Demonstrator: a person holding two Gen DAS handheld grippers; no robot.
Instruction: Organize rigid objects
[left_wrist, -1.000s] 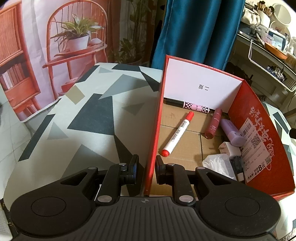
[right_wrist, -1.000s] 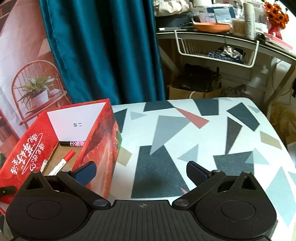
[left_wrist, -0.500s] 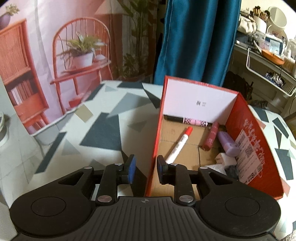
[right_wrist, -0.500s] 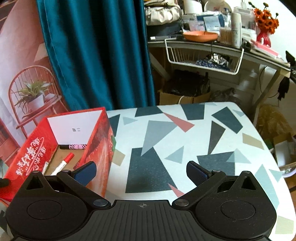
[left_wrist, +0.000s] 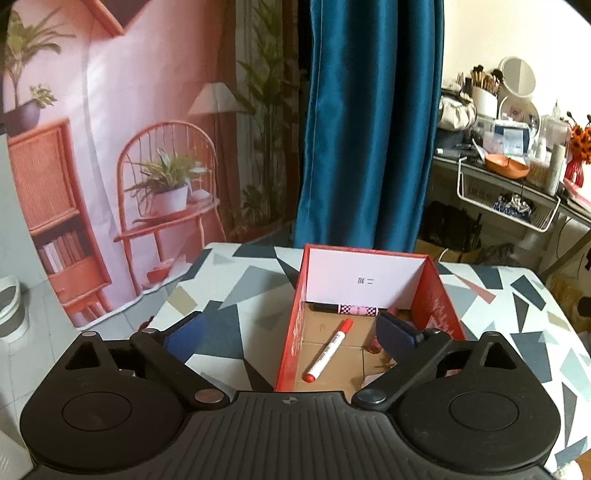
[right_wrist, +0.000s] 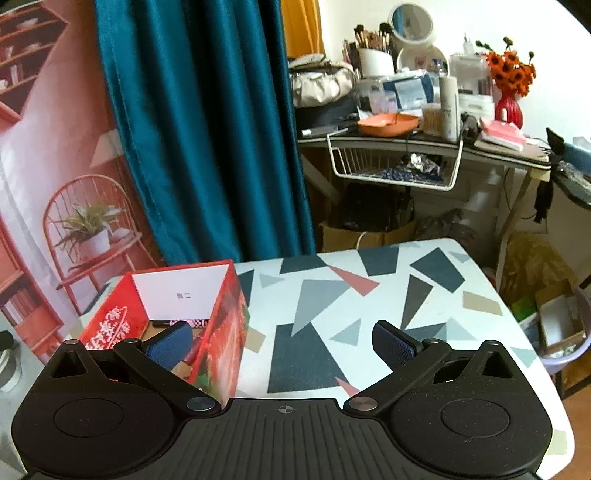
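An open red cardboard box (left_wrist: 295, 325) stands on the patterned table (left_wrist: 229, 295). Inside it lie a white marker with a red cap (left_wrist: 328, 350), a pink checkered pen (left_wrist: 347, 308) along the back wall, and a dark red tube (left_wrist: 373, 343) half hidden by a finger. My left gripper (left_wrist: 291, 336) hangs above and in front of the box, its jaws opening wide; nothing is pressed between them. In the right wrist view the box (right_wrist: 225, 325) is at the lower left. My right gripper (right_wrist: 280, 343) is open over the bare table (right_wrist: 332, 314), holding nothing.
A teal curtain (left_wrist: 369, 129) hangs behind the table. A cluttered desk with a white wire basket (right_wrist: 395, 166) stands at the back right. A lavender bin (right_wrist: 561, 332) sits on the floor past the table's right edge. A printed backdrop (left_wrist: 110, 147) covers the left.
My left gripper, earlier shut on the box's left wall, has let go and spread wide. Both grippers have risen and drawn back, so the box looks smaller and lower.
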